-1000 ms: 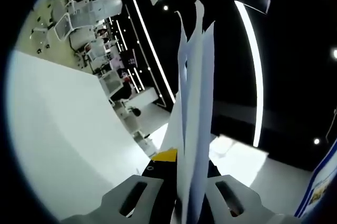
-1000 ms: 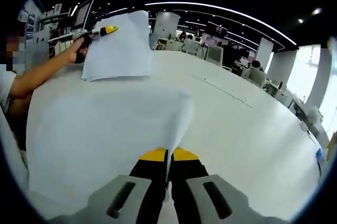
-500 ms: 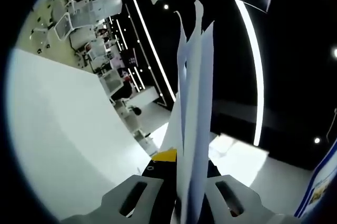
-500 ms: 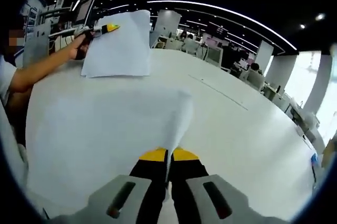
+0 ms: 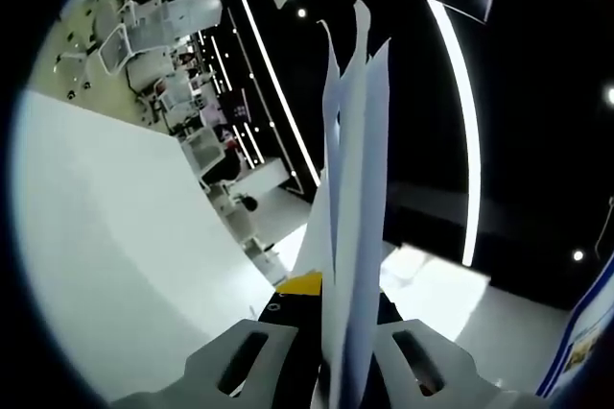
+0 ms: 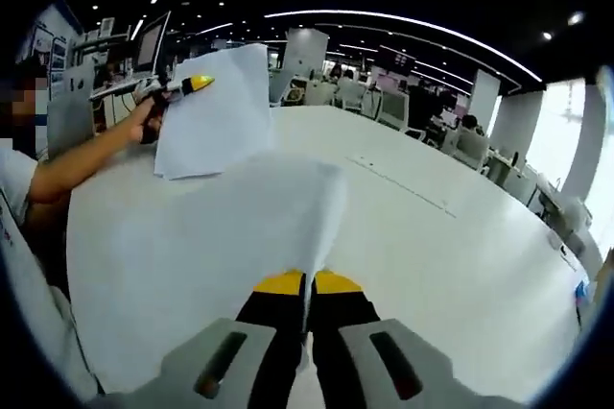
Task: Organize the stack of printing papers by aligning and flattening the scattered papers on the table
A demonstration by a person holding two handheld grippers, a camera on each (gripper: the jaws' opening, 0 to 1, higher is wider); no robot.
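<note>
My left gripper (image 5: pixel 331 291) is shut on several white paper sheets (image 5: pixel 355 140), which rise edge-on from its jaws, their top corners fanned apart. In the right gripper view that same left gripper (image 6: pixel 187 85), held by a person's hand, clamps the paper stack (image 6: pixel 216 107) at its upper left corner, and the stack's lower edge rests on the white table (image 6: pixel 432 236). My right gripper (image 6: pixel 307 280) is shut on the edge of a single large sheet (image 6: pixel 192 236) that spreads to the left over the table, its near right corner curling up.
The person's forearm (image 6: pixel 86 155) reaches in from the left. A thin seam (image 6: pixel 403 181) crosses the tabletop. Office chairs and desks (image 6: pixel 384 97) stand beyond the far edge, and monitors (image 6: pixel 149 39) at the back left. The white tabletop (image 5: pixel 115 236) fills the left side of the left gripper view.
The right gripper view has shifted a little, so the upright stack and the arm sit slightly lower in it. The left gripper view is unchanged.
</note>
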